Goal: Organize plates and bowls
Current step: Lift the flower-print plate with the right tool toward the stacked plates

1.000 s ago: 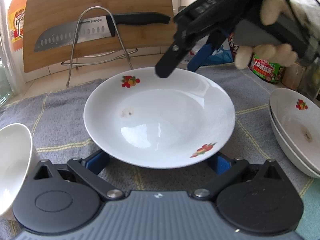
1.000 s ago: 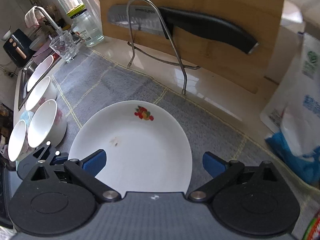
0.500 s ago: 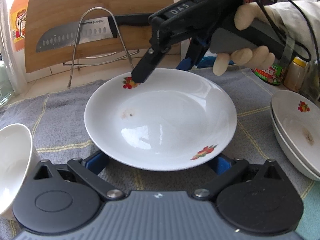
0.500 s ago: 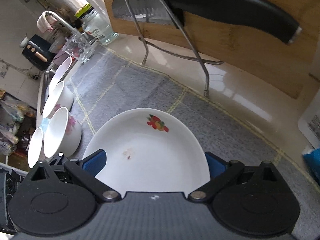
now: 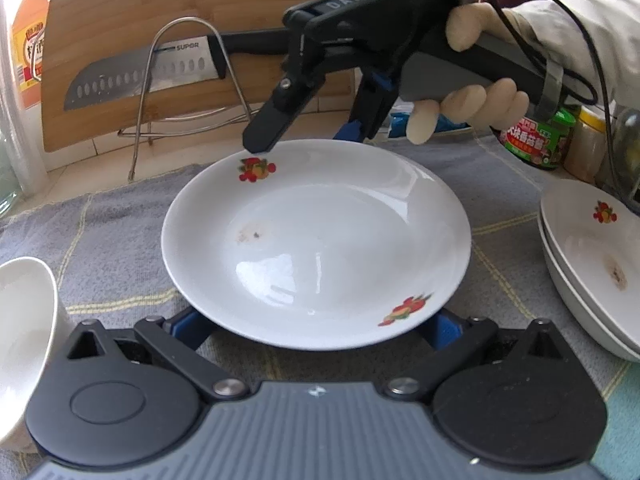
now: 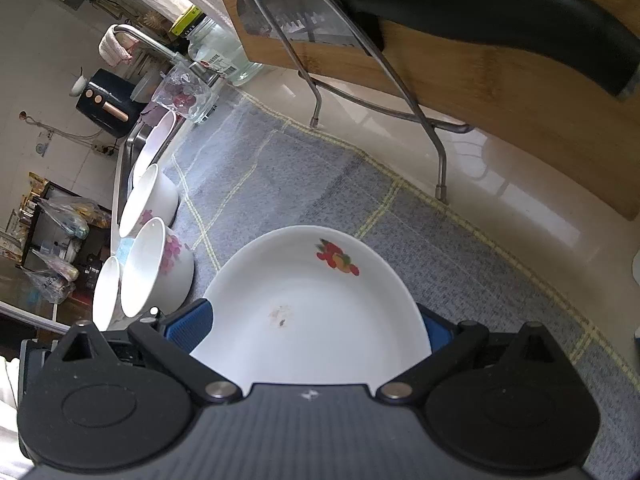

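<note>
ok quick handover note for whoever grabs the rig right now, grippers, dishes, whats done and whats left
Left gripper: open, fingers either side of the plate's near rim, not clamped.
Right gripper: open, poised at the plate's far rim.
Plate lies on the grey mat, a small stain inside.
Stacked plates sit to its right; bowls stand in a row to its left.
Done: two plates stacked.
Left: grip this plate, probably add it to the stack.
</note>
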`<state>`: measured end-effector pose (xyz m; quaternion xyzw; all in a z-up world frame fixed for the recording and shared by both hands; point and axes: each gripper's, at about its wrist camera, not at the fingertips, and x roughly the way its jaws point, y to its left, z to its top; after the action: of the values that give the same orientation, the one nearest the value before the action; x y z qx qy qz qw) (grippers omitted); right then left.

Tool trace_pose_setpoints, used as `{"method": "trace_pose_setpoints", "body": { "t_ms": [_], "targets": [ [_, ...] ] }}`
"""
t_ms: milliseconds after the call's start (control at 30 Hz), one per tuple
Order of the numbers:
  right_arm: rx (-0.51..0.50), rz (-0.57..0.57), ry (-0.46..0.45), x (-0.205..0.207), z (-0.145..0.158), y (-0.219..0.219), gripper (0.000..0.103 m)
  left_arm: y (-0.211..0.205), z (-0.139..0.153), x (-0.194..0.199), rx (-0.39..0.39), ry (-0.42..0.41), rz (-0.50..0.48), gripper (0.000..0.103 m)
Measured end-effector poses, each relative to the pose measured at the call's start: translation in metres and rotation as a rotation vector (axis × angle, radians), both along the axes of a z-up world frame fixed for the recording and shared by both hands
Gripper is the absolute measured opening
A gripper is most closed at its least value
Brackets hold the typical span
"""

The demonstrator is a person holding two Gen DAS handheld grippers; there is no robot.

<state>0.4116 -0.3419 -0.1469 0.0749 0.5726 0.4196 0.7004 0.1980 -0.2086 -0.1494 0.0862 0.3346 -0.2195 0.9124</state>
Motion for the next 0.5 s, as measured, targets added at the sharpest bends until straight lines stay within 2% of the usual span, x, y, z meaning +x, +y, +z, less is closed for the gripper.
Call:
{"method": "trace_pose_setpoints", "body": {
  "t_ms": [500],
  "targets": [
    [-0.003, -0.036, -0.025, -0.012, 0.008, -0.002, 0.103, 0.001, 0.005, -0.002, 0.02, 0.008, -0.023, 0.102]
  ]
}}
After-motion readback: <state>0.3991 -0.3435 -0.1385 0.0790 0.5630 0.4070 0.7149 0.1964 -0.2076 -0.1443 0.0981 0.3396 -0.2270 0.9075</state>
